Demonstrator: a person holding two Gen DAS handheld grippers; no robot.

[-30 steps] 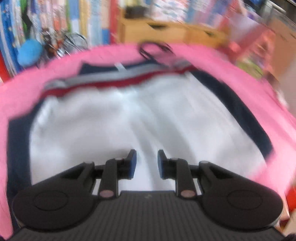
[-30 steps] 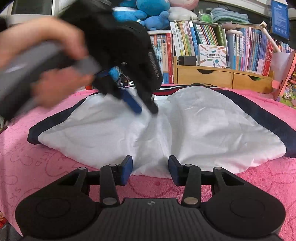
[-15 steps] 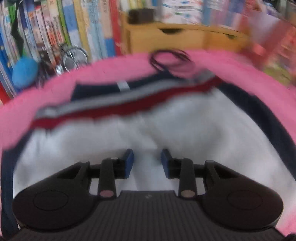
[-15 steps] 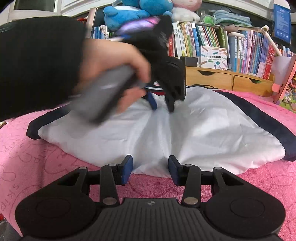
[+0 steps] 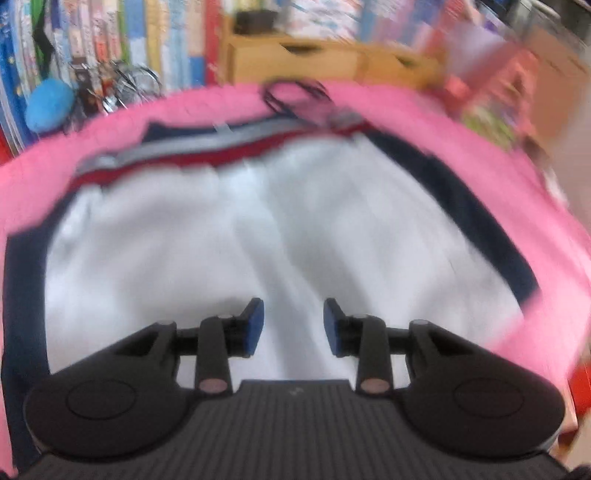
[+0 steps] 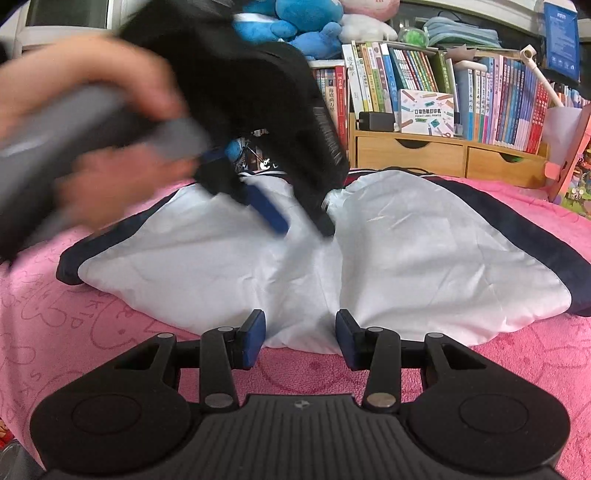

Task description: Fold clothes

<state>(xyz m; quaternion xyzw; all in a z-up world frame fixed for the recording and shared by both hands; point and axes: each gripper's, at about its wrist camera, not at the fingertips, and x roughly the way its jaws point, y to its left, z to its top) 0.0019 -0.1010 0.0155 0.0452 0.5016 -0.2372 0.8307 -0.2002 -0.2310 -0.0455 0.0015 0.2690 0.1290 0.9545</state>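
Observation:
White shorts (image 6: 406,258) with navy side stripes and a red, grey and navy waistband lie spread flat on a pink cloth (image 6: 92,325); they also show, blurred, in the left wrist view (image 5: 295,229). My left gripper (image 5: 293,326) is open and empty, hovering above the middle of the shorts; in the right wrist view it (image 6: 303,221) shows held in a hand over the crotch seam. My right gripper (image 6: 300,339) is open and empty, just in front of the shorts' near hem.
A wooden drawer unit (image 6: 443,155) and rows of books (image 6: 406,85) stand behind the pink cloth. Blue plush toys (image 6: 295,26) sit on top. A black cable loop (image 5: 295,92) lies by the waistband. A pink stand (image 6: 569,155) is at the right.
My left gripper swung forward toward the waistband and has come back toward the middle of the shorts, jaws slightly wider. My right gripper has stayed still and open.

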